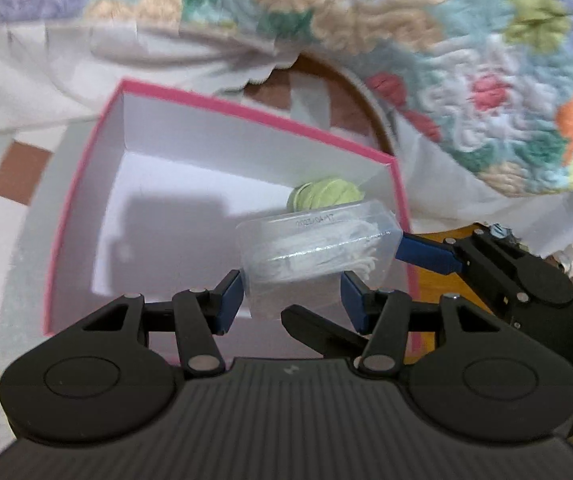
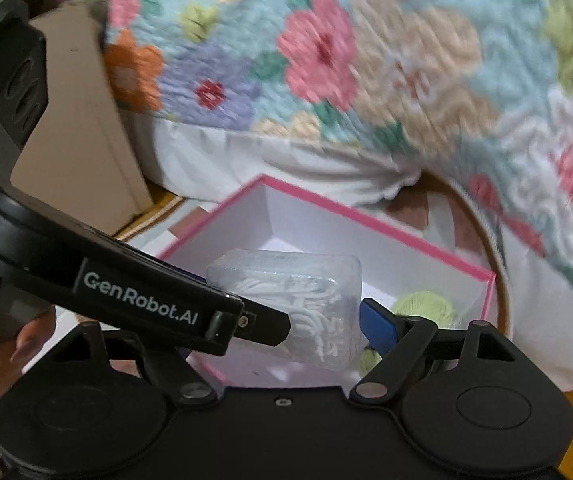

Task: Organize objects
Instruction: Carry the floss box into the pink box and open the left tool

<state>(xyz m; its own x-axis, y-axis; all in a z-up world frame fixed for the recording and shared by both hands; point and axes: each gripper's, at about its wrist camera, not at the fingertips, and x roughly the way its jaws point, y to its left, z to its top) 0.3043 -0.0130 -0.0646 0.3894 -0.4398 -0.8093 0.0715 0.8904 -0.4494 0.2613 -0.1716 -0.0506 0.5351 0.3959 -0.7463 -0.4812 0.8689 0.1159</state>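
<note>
Clear plastic case (image 1: 318, 248) clamped between left gripper (image 1: 292, 300) pads

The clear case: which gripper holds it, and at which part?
Both. The left gripper pinches the clear case at its near end; the right gripper's finger presses its far side. It hangs over the pink box.

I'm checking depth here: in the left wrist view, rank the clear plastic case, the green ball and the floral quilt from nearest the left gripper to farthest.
1. Clear plastic case: between the left gripper's fingers.
2. Green ball: just beyond, in the pink box's far right corner.
3. Floral quilt: behind the box.
</note>
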